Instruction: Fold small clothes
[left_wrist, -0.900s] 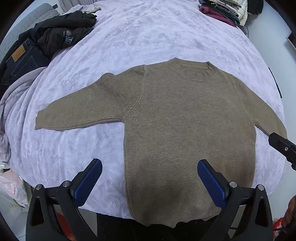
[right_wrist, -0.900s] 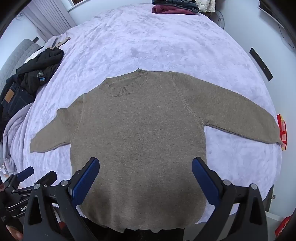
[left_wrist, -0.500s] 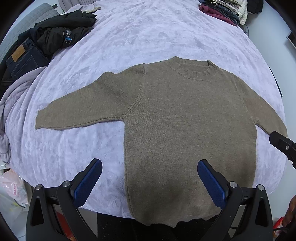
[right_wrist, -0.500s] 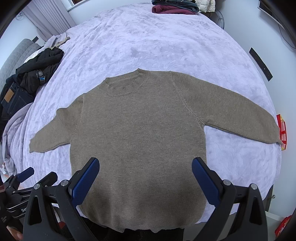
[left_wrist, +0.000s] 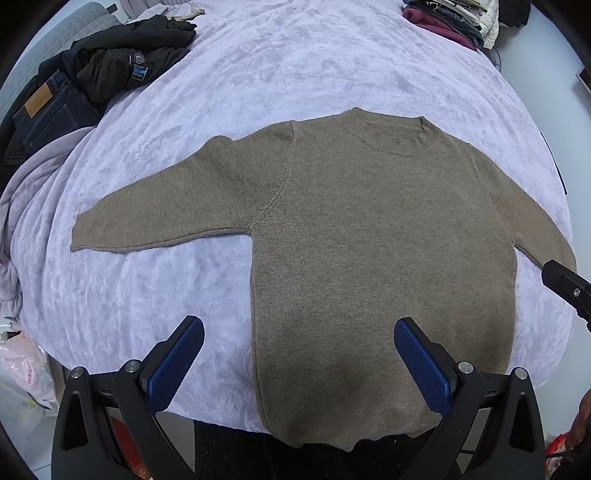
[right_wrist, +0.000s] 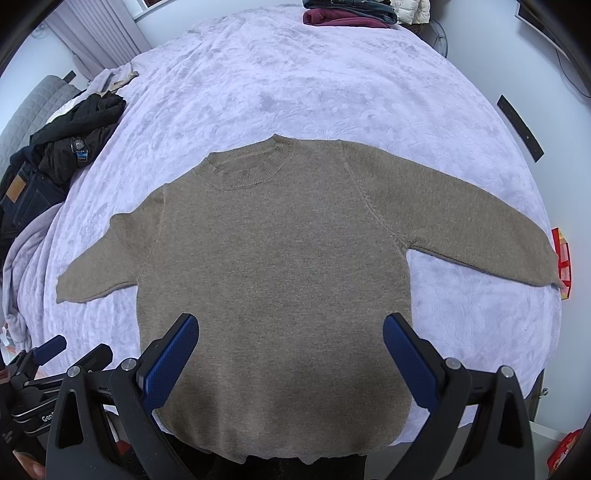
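Brown sweater (left_wrist: 369, 258) flat on bed (left_wrist: 295, 74), sleeves spread, both grippers (left_wrist: 299, 354) (right_wrist: 291, 347) at 6 o'clock over hem, fingers apart, empty

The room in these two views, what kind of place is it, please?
Most likely a bedroom at home. A brown sweater lies flat on a bed with a lilac plush blanket, a padded grey headboard stands at the far left, and jeans and a black jacket are piled beside it.

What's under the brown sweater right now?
The brown sweater lies flat on the lilac blanket, hem overhanging the near edge. Anything beneath the knit is hidden.
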